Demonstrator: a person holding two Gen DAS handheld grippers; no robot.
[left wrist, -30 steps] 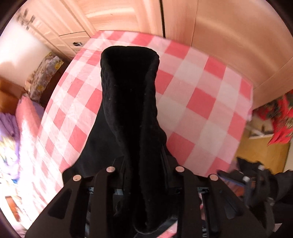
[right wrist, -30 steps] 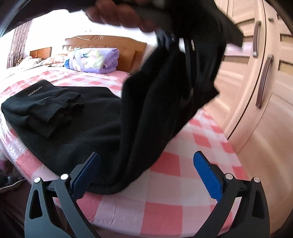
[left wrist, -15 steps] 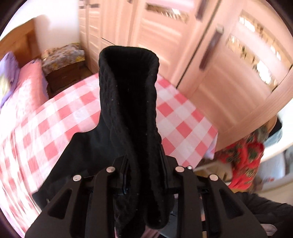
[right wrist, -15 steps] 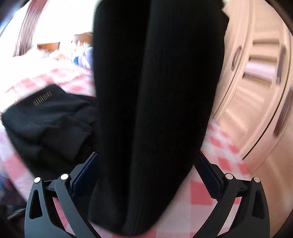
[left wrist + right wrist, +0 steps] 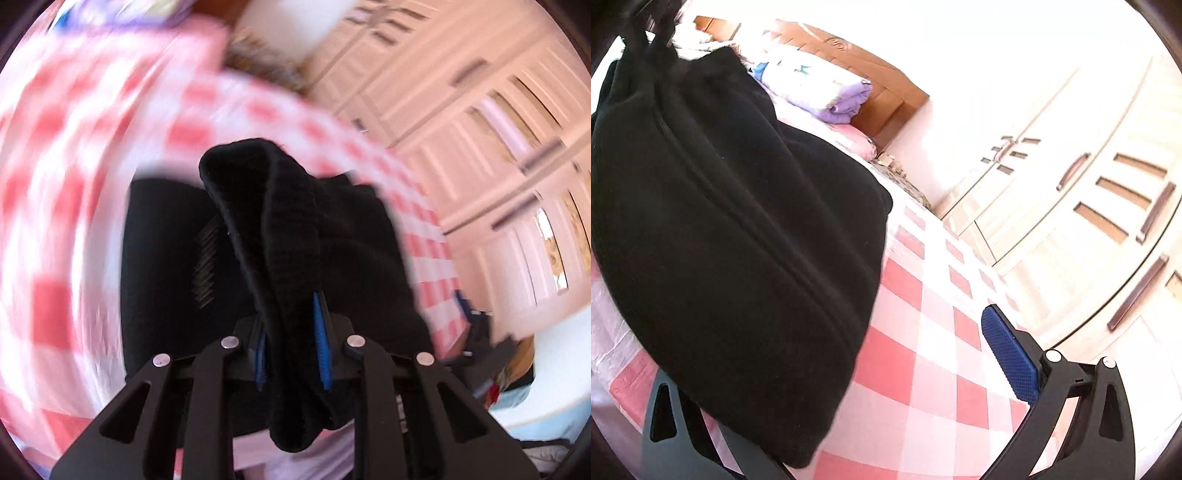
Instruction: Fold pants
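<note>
The black pants (image 5: 280, 236) are gripped by my left gripper (image 5: 291, 354), which is shut on a thick ribbed fold of the fabric; the rest hangs down over the red-and-white checked bed cover (image 5: 55, 240). In the right wrist view the pants (image 5: 731, 236) hang as a wide black sheet at the left, over the checked cover (image 5: 923, 332). My right gripper (image 5: 871, 369) is open and empty; its right blue pad (image 5: 1008, 354) shows, and the fabric hides the left one.
A pale wooden wardrobe (image 5: 1089, 206) with long handles stands at the right, close to the bed. A wooden headboard (image 5: 886, 92) and a folded lilac quilt (image 5: 820, 88) are at the far end. The left wrist view is blurred by motion.
My left gripper has swung with the pants, so its view turned from the wardrobe to over the bed. The pants have moved left, out from between my right gripper's fingers.
</note>
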